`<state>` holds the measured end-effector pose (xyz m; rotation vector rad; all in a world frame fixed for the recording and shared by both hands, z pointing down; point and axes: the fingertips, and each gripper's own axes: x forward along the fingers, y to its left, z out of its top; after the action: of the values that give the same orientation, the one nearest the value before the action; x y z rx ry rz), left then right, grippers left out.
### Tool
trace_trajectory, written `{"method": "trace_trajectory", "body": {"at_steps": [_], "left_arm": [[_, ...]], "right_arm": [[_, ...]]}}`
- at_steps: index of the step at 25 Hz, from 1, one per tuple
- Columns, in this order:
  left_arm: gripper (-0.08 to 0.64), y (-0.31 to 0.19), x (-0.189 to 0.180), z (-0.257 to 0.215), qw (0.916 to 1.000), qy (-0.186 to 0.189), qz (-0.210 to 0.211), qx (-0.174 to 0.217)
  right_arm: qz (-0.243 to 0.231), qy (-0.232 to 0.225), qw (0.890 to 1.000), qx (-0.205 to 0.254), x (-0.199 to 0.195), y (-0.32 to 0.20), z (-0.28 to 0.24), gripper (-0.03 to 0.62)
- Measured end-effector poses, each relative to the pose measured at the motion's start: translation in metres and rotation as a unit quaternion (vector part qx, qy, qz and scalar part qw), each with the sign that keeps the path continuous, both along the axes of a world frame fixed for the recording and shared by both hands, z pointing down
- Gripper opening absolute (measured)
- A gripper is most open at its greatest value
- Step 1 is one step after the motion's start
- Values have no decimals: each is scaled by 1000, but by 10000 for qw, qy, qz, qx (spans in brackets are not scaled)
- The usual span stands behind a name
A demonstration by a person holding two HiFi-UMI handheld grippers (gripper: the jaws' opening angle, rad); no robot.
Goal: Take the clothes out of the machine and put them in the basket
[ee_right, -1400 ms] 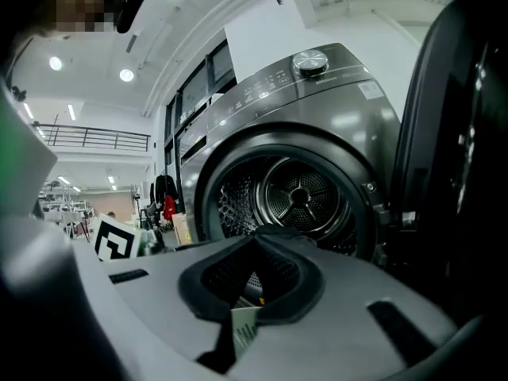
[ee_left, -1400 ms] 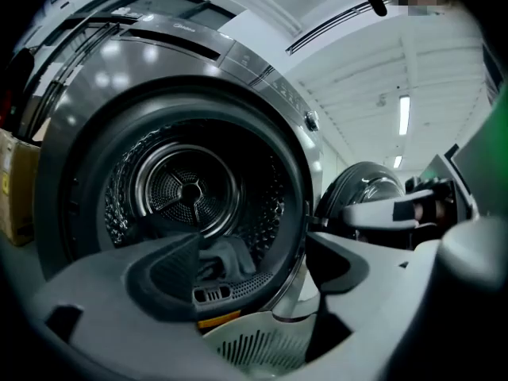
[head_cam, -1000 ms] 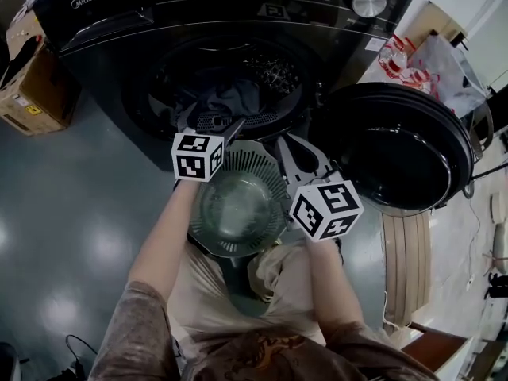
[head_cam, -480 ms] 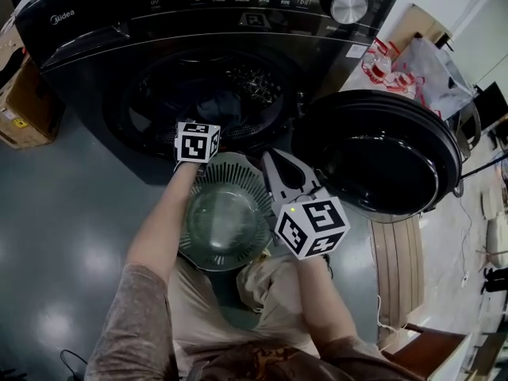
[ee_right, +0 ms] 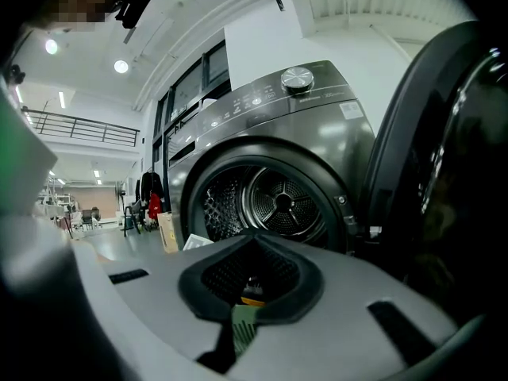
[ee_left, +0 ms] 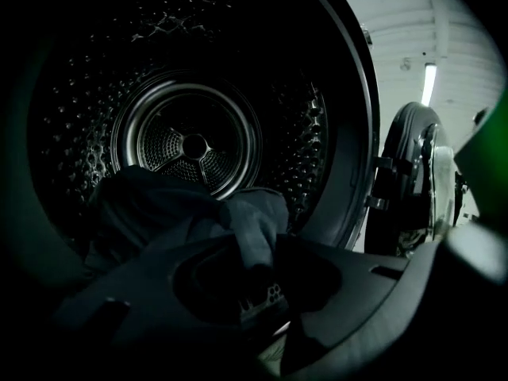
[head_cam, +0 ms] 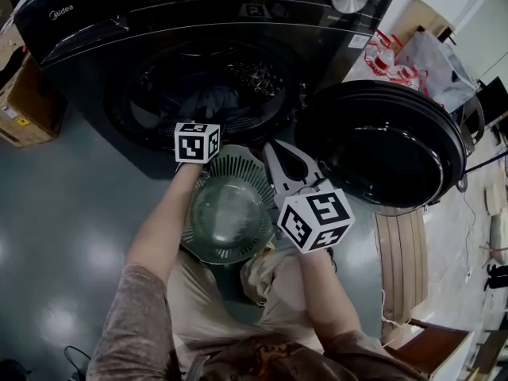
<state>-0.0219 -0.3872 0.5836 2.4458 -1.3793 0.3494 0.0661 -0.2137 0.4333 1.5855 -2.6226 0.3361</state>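
Note:
A heap of dark clothes lies low in the steel drum of the black machine. My left gripper reaches into the drum mouth. Its jaws have just been closing, and a fold of the dark garment is pinched between them. In the head view only its marker cube shows, with the dark clothes just beyond it. The round slatted basket stands on the floor below the opening and holds no clothes that I can see. My right gripper is shut and empty above the basket's right rim.
The machine's round door hangs open to the right, close beside my right gripper. A cardboard box sits left of the machine. Plastic bags lie behind the door. Grey floor spreads to the left.
The left gripper has pushed deeper and lower into the drum, and its jaws went from wide open to closed on the cloth. The right gripper has stayed where it was.

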Motion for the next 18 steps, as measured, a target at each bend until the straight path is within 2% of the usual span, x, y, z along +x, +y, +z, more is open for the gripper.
{"method": "trace_trajectory", "body": {"at_steps": [6,13,18], "left_arm": [[95,37,-1,-27,9992,346,188,55],[94,104,-9,-66,9976,276,516,358],[94,154,-14,-83,9964,395,660,365]], "right_arm": [[-73,132,9999,42,-7,5,-1,-2],[67,290,9995,138,3,10,-3,-3],[126,283,9994,130,3,11,0,-2]]}}
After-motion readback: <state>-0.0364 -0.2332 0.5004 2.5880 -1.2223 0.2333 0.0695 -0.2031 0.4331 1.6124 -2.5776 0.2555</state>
